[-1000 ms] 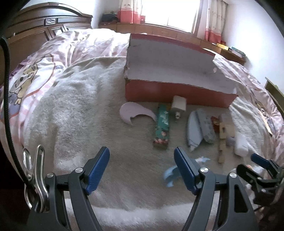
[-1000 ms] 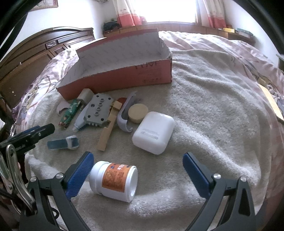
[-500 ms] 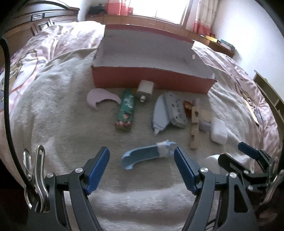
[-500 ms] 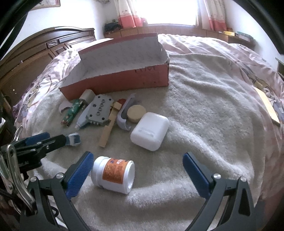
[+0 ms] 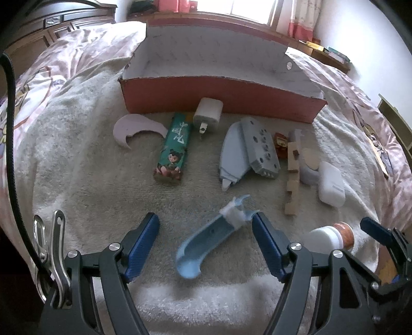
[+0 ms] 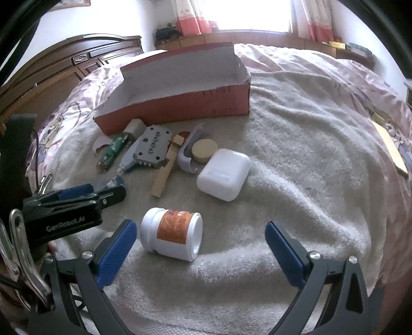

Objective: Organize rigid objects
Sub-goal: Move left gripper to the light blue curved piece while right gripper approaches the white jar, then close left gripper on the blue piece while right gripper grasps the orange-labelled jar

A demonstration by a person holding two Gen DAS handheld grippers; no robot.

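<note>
Legibly, left gripper [image 6: 77,195] reads "GenRobot.AI" (white).

You get daylight from the window [image 6: 247,13], which blows out white in the right wrist view. The towel [image 5: 77,180] is evenly lit with soft shadows. Fisheye bends both views, black corners vignette them, and the towel's near edge looks blurred

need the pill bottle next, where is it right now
The pill bottle lies on its side on the towel, between the open right gripper fingers, just in front of the white case.
</note>
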